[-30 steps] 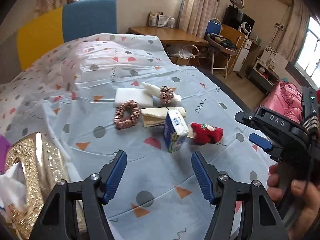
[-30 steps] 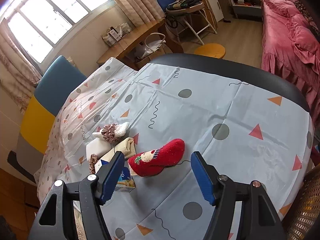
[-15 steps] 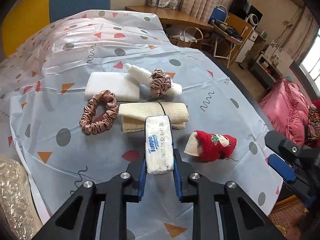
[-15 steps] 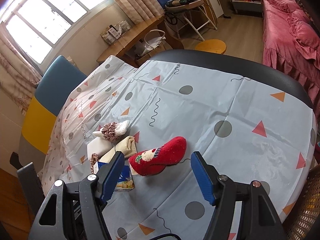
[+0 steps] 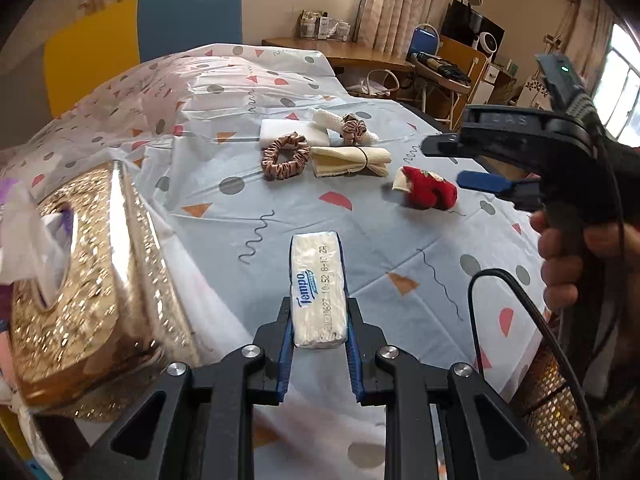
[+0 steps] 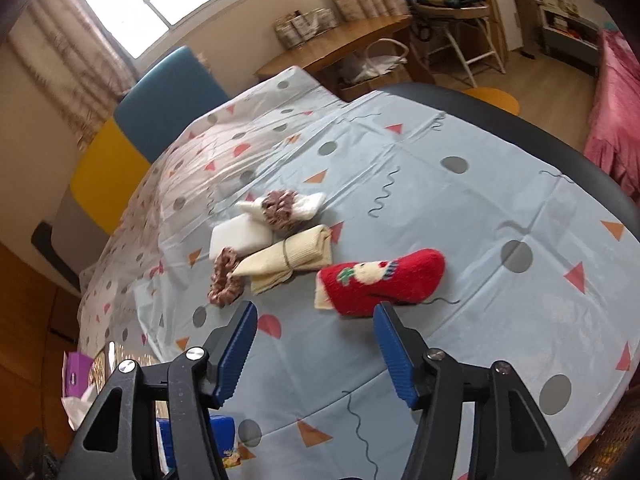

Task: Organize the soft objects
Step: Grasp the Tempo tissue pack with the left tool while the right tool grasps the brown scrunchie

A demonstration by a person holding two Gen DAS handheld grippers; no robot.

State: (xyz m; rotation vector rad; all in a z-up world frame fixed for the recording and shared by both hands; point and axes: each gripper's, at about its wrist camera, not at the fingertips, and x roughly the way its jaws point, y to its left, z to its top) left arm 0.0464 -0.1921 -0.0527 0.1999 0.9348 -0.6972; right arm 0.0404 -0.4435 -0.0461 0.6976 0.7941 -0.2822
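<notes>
At the far left of the left wrist view stood a glittering gold tissue box (image 5: 92, 280), one, with a white tissue pulled up through its slot; it looked like a fixture at the worktop's near edge, not one of the things to be sorted. The worktop (image 5: 280, 220) was covered by a pale blue cloth printed with dots and triangles.

Low in the middle, the left hand-held gripper (image 5: 318, 320) was clamped on one packet of Tempo tissues (image 5: 318, 284), the blue pads pressing its two long sides so that it stood lifted off the cloth. Held that way, it was probably being carried off to where the soft things are gathered.

Farther back lay the rest of the pile, close together. I counted two scrunchies: a pink scrunchie (image 5: 286, 156) flat on the cloth, and a darker scrunchie (image 5: 354, 128) ringed around a white rolled cloth (image 5: 324, 116). Beside them sat one white foam block (image 5: 280, 134) and one beige folded cloth (image 5: 352, 160) bound by a band, likely to keep it folded.

To the right, a little apart, lay one red Christmas sock (image 6: 380, 280) on its side. The right hand-held gripper (image 6: 316, 348) hovered just short of it, jaws part open and closing, nothing between them, seemingly lined up to take the sock.
</notes>
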